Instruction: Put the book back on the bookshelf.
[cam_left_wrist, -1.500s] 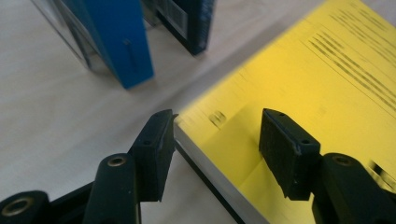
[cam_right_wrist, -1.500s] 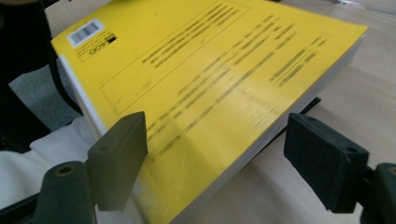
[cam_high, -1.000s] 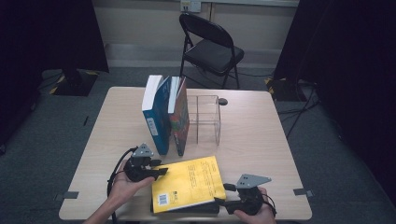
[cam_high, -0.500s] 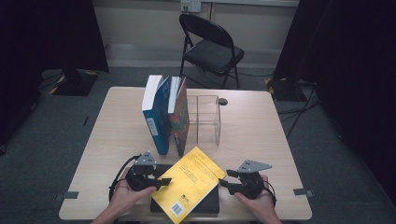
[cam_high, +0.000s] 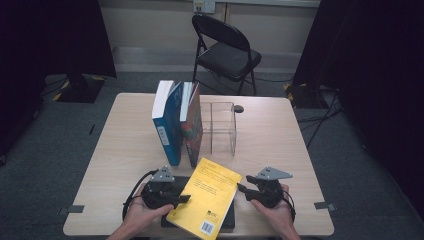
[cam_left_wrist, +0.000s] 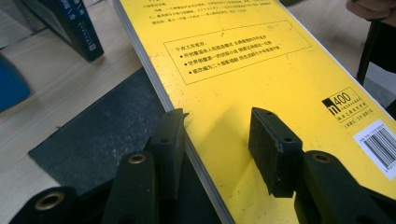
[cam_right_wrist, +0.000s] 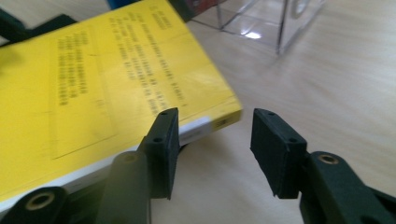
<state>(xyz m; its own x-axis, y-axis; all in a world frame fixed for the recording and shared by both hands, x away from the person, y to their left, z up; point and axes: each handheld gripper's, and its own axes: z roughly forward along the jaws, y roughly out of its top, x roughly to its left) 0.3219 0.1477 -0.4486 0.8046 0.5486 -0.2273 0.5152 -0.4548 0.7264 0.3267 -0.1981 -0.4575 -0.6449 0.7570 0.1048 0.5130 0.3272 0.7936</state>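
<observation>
Tilting the yellow book (cam_high: 206, 201) up off the black mat (cam_left_wrist: 100, 140) at the bench's (cam_high: 115, 150) near edge, I straddle its page edge with my left hand-held gripper (cam_left_wrist: 217, 140), jaws apart, while my right hand-held gripper (cam_right_wrist: 215, 149), just narrowed yet gaping, waits beside its corner to steady it.

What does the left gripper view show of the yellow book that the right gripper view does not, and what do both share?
Left gripper view: the yellow book's barcode, boxed text and the black mat beneath, with the left gripper straddling the book's edge. Right gripper view: the clear box and the right gripper open at the book's corner. Both: the yellow cover and the wooden table.
</observation>
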